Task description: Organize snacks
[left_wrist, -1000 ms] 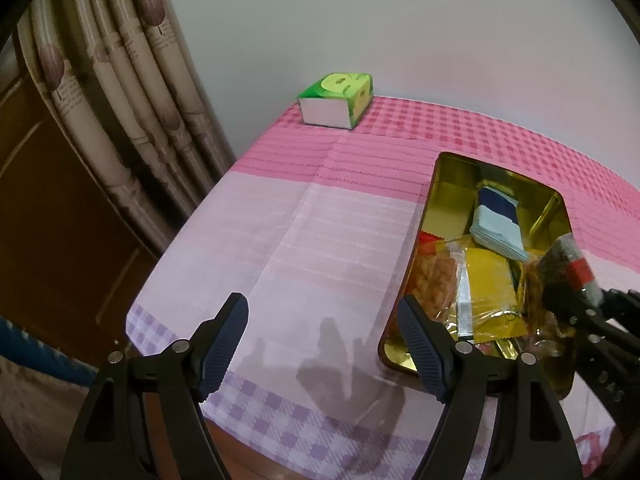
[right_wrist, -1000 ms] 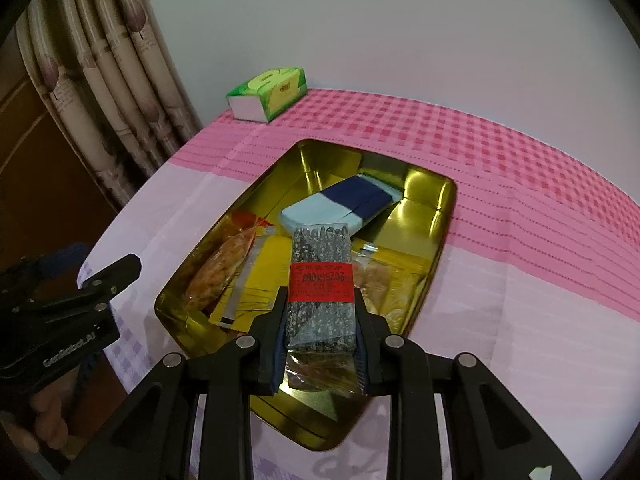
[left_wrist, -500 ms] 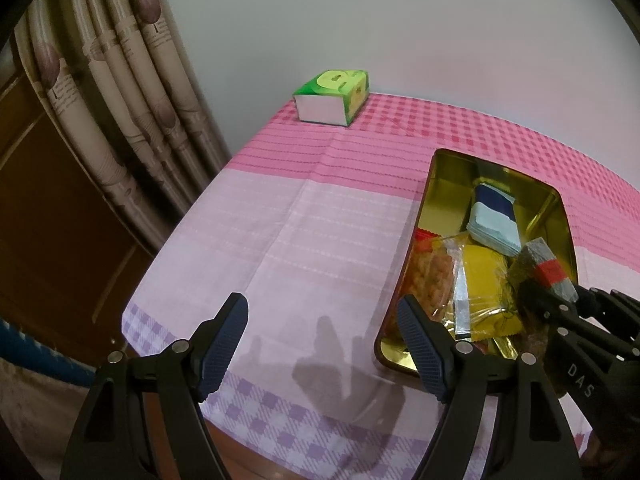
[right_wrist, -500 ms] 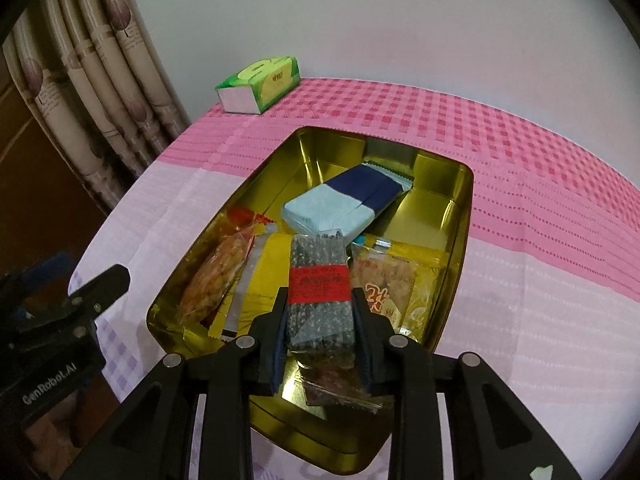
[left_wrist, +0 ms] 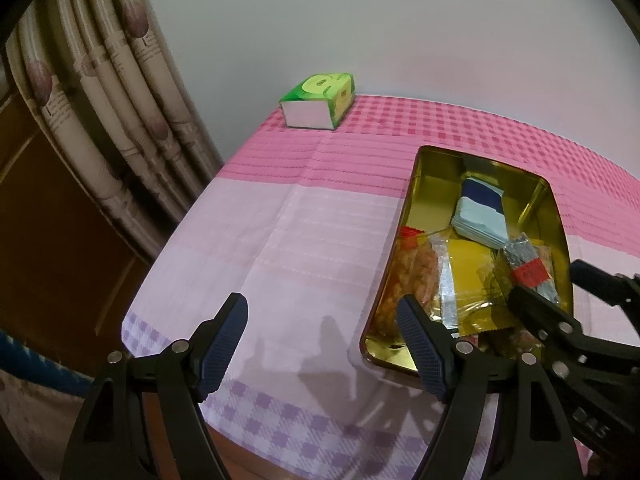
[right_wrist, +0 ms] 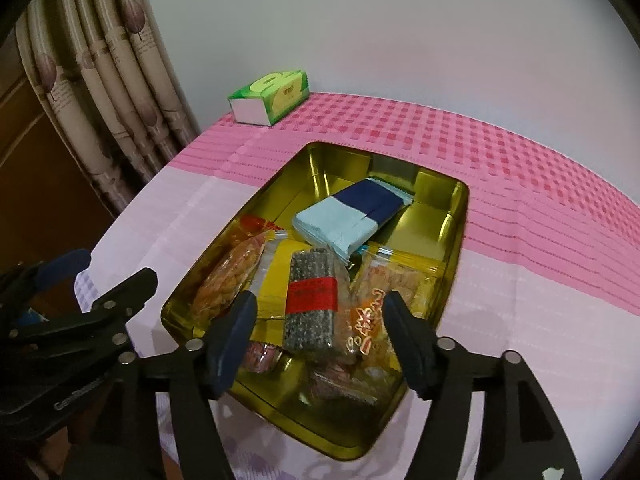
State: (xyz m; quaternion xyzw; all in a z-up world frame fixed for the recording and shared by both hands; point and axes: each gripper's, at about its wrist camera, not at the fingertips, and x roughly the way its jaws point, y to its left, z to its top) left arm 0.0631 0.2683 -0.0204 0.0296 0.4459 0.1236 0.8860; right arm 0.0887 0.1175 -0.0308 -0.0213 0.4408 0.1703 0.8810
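Over the near end of the gold tin [right_wrist: 456, 216], the right gripper [right_wrist: 318, 336] is opening — its pads stand clear of the grey snack bar [right_wrist: 311, 300], which lies between them on top of other packets. Risk: the bar rests on a loose, slippery pile and may slide or tip off it. The left gripper [left_wrist: 322, 350] hangs apart and empty over the pink counter [left_wrist: 280, 240], beside the tin.

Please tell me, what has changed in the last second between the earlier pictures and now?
The right gripper let go of the grey snack bar: its fingers are opening, and the bar lies on the other snacks in the gold tin. The left gripper stayed open over the tablecloth; the tissue box did not move.
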